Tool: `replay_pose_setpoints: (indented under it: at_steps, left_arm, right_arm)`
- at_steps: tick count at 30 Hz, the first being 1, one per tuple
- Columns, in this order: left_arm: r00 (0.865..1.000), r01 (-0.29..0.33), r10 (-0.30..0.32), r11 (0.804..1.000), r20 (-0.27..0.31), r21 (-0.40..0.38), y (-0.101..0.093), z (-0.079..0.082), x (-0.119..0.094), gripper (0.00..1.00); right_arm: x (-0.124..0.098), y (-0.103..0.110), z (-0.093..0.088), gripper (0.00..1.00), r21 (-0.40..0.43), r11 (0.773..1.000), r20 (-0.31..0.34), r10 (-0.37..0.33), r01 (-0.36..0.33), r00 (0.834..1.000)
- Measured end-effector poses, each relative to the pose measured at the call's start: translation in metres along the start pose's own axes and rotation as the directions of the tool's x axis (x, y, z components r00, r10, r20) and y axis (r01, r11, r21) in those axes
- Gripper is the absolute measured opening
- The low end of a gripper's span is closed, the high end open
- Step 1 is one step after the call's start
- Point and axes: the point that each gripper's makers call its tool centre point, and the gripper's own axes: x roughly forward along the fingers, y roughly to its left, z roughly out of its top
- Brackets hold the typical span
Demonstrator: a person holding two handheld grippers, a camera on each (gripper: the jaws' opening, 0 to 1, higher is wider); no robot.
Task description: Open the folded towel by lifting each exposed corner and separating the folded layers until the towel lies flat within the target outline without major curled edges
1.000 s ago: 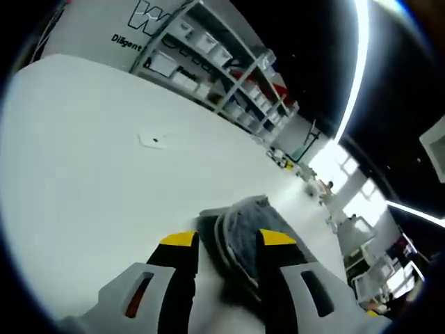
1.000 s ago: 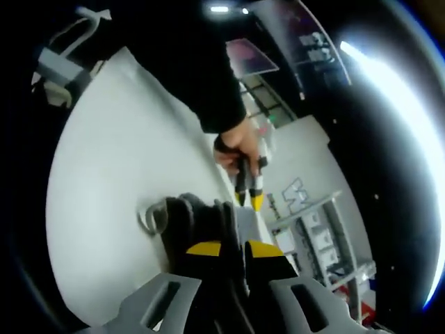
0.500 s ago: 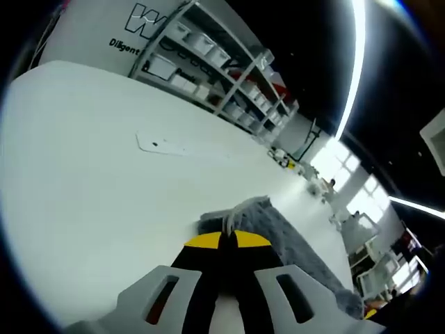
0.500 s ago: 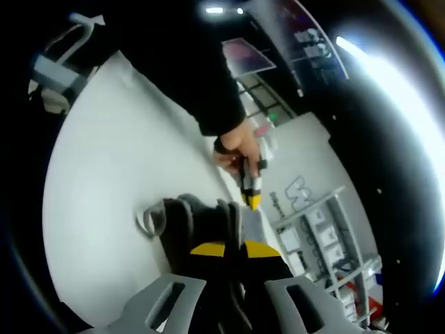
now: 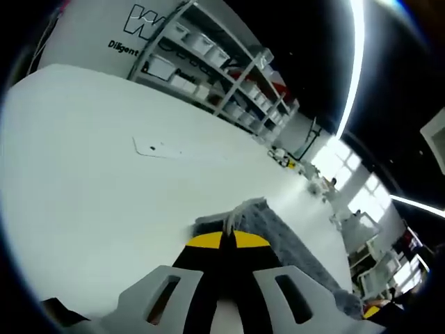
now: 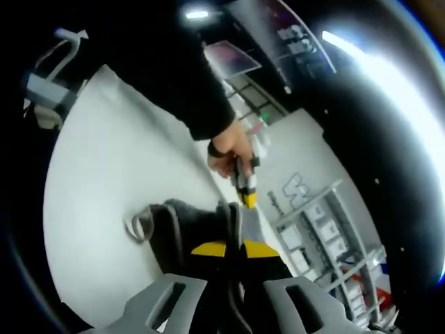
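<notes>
In the left gripper view, the left gripper is clenched on an edge of the folded grey terry towel, which lies on the white table. In the right gripper view, the right gripper is clenched on the towel's near edge, while beyond it a person's hand holds the left gripper, pinched at the far edge.

a grey towel, terry-textured with a pale edge band, lies folded on the white table, in the lower centre-right of the left gripper view. in the right gripper view the towel sits low in the middle of the frame, its dark folded layers stacked, with a pale loop sticking out at its left edge.
</notes>
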Motion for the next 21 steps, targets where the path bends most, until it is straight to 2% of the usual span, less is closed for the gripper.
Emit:
replay_pose_setpoints:
  at_steps: [1,9,12,21]
  left_arm:
    - [1.000,0.008,-0.008,1.000,0.007,-0.014,-0.0021,0.0006,0.0001,0.02]
    - [1.000,0.007,-0.007,1.000,0.019,0.017,-0.0101,0.0075,0.0001,0.02]
    - [1.000,-0.004,0.003,0.997,0.016,0.072,-0.0102,0.0094,-0.0001,0.02]
    - [1.000,0.002,-0.003,0.997,0.015,0.072,-0.0100,0.0084,-0.0014,0.01]
  right_arm:
    - [-0.0001,-0.0013,-0.0006,0.01,0.005,1.000,0.000,-0.002,0.002,1.000]
    - [0.0001,-0.0064,-0.0025,0.01,0.010,1.000,0.000,-0.013,0.013,1.000]
    - [-0.0003,-0.0077,-0.0017,0.01,0.011,1.000,0.004,-0.017,0.017,1.000]
    - [-0.0006,-0.0084,-0.0022,0.00,0.002,1.000,0.008,-0.011,0.011,1.000]
